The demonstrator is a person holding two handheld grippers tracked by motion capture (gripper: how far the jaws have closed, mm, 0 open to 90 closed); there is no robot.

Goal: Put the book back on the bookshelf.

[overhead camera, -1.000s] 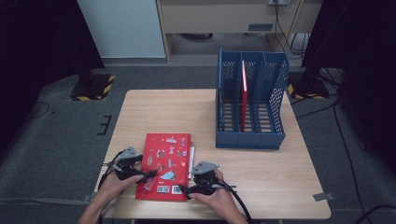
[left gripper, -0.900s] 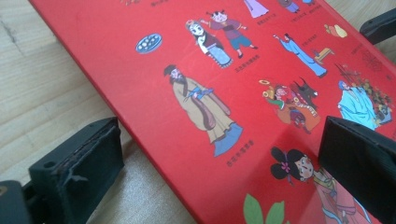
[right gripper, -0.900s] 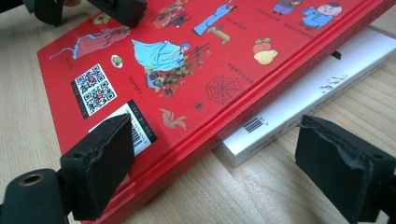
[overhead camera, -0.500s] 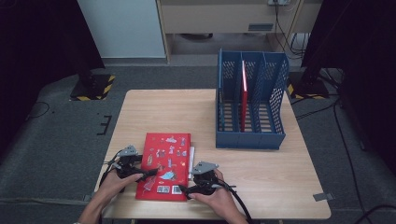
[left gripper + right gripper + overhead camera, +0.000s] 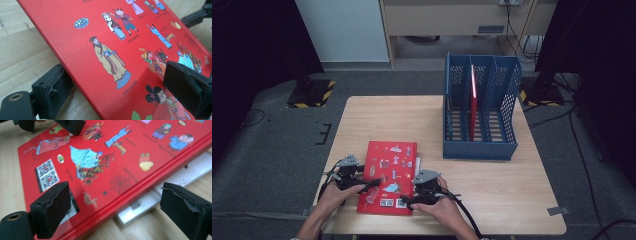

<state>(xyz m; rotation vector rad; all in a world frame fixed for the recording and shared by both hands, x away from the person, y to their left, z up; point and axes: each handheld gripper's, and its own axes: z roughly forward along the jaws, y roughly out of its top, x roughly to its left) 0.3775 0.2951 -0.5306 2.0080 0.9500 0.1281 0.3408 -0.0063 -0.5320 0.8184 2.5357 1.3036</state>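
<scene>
Two grippers work at the near end of the red book (image 5: 388, 176), which lies on the table (image 5: 492, 200) over a white book (image 5: 160, 195). The left gripper (image 5: 362, 183) has been closing, one jaw under and one above the lifted cover. The right gripper (image 5: 411, 199) stands open astride the book's other edge.

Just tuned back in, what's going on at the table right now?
A person works both tools at a flat red picture book near the front edge of the wooden table. The left tool straddles the book's edge, its jaws just closing; the right tool is open around the opposite edge. Another red book stands in the blue mesh file rack.
</scene>
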